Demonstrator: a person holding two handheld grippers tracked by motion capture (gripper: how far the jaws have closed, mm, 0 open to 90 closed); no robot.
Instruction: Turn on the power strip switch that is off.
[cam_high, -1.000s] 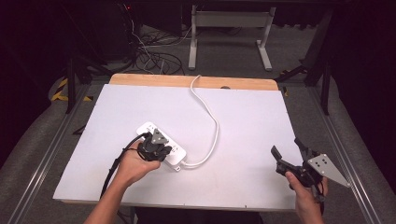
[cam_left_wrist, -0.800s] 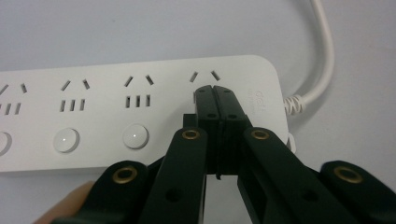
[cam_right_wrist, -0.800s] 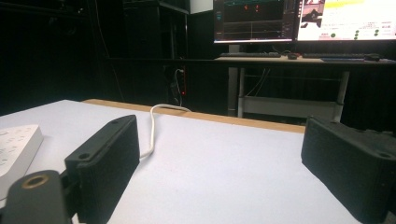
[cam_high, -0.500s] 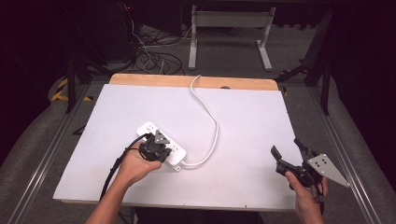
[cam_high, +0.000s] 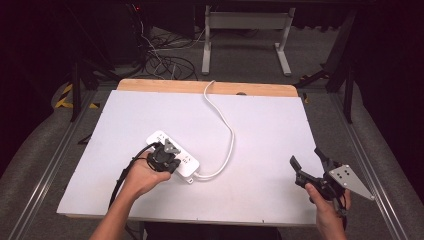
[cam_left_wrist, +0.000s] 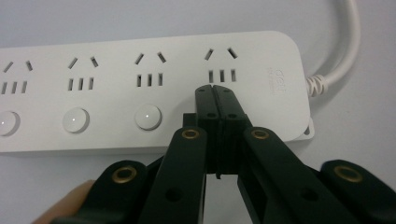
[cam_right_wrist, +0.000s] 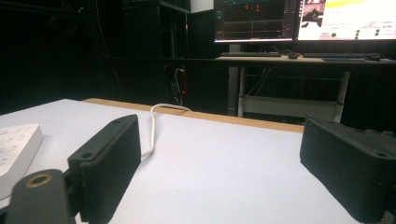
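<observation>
High view: the white power strip (cam_high: 172, 153) lies on the left half of the bench (cam_high: 260, 130), its long axis running from far-left to near-right, with its cable (cam_high: 227, 131) looping away to the far edge. The left tongs (cam_high: 166, 156) sit right over the strip's near-right end, while the right tongs (cam_high: 312, 167) hang well apart at the near-right corner, so the left hand is plainly the nearer one.

Left gripper view: the left tongs (cam_left_wrist: 216, 93) are pressed together, tips resting on the strip's face (cam_left_wrist: 140, 88) just below the end socket, where a switch button would likely sit.

Right gripper view: the right tongs (cam_right_wrist: 219, 158) stand spread with nothing between them; the strip (cam_right_wrist: 14, 149) lies off to their left.
</observation>
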